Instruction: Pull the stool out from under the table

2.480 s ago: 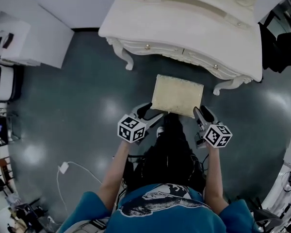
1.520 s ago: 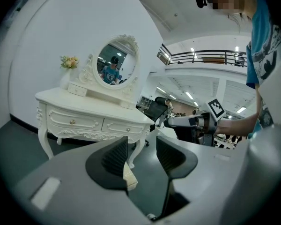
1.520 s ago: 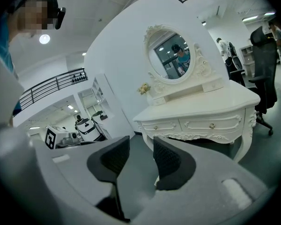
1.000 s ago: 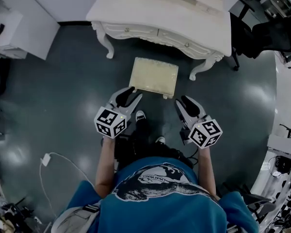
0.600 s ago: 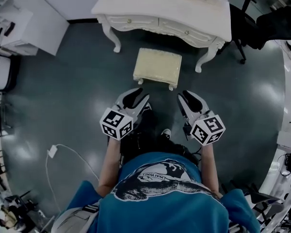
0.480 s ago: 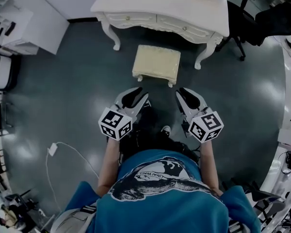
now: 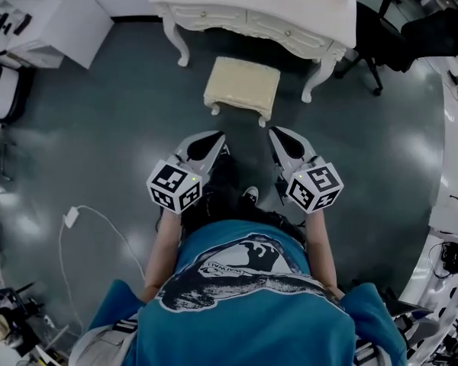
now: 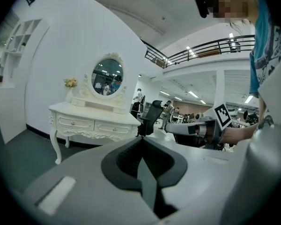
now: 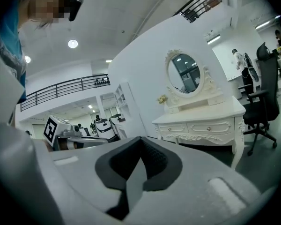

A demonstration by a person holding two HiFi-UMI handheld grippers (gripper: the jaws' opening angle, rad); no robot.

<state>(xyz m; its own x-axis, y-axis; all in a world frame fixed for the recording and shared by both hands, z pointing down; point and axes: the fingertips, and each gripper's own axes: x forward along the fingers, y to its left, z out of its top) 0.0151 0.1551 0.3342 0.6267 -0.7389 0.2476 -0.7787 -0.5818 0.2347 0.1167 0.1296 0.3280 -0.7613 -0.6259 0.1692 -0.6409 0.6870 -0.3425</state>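
Observation:
A cream cushioned stool (image 7: 241,88) stands on the dark floor just in front of the white dressing table (image 7: 275,6), out from under its top. My left gripper (image 7: 214,137) and right gripper (image 7: 278,134) hover side by side short of the stool, apart from it, and point toward it. Both pairs of jaws have just been closing and are now shut with nothing between them. In the left gripper view the left gripper (image 8: 141,139) faces the dressing table (image 8: 93,121). The right gripper (image 9: 140,139) faces the same table (image 9: 201,121). In both gripper views the stool is hidden.
A white cabinet (image 7: 53,21) stands at the far left and a black office chair (image 7: 412,36) to the right of the table. A white cable with an adapter (image 7: 70,218) lies on the floor at my left. My shoes (image 7: 248,197) are below the grippers.
Both grippers were at the stool's near corners, then drew back from it toward me. Their jaws have closed. The stool now stands farther from the grippers.

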